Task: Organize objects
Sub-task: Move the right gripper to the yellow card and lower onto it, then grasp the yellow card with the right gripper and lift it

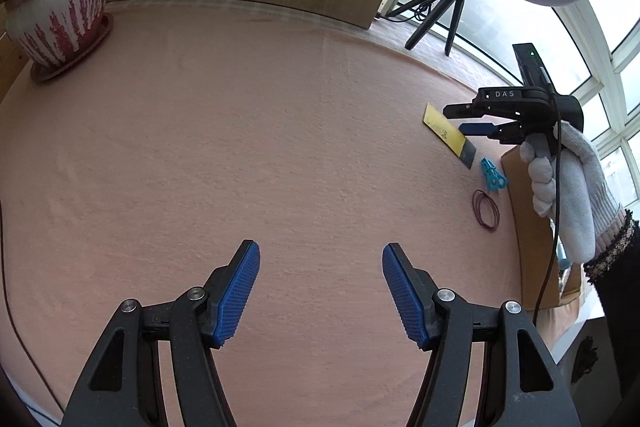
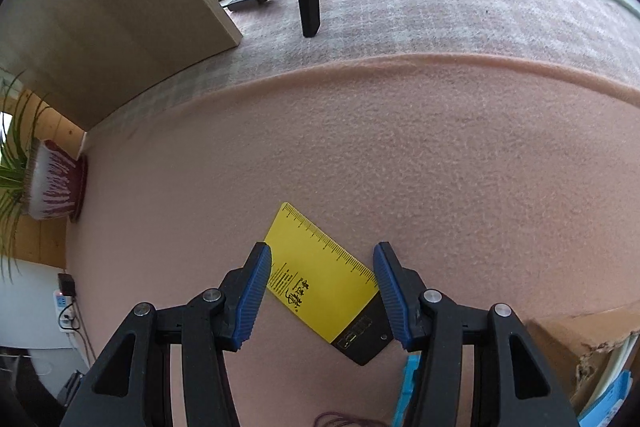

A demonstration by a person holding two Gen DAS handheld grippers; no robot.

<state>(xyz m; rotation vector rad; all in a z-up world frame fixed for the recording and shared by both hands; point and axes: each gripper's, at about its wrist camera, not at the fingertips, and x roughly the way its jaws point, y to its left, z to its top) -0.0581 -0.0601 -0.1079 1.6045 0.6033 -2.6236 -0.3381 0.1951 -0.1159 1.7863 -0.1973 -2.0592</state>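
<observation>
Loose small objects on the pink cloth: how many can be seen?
3. The yellow card lies under the right gripper, the blue clip lies beside it, and the rubber bands lie nearer. The cardboard box may hide others.

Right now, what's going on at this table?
A person in white gloves holds a gripper in each hand over a pink cloth. The right gripper points down at a yellow ruler card, jaws open on either side of it, not gripping it. The left gripper hangs open over bare cloth. A blue clip and rubber bands lie untouched beside a cardboard box.
</observation>
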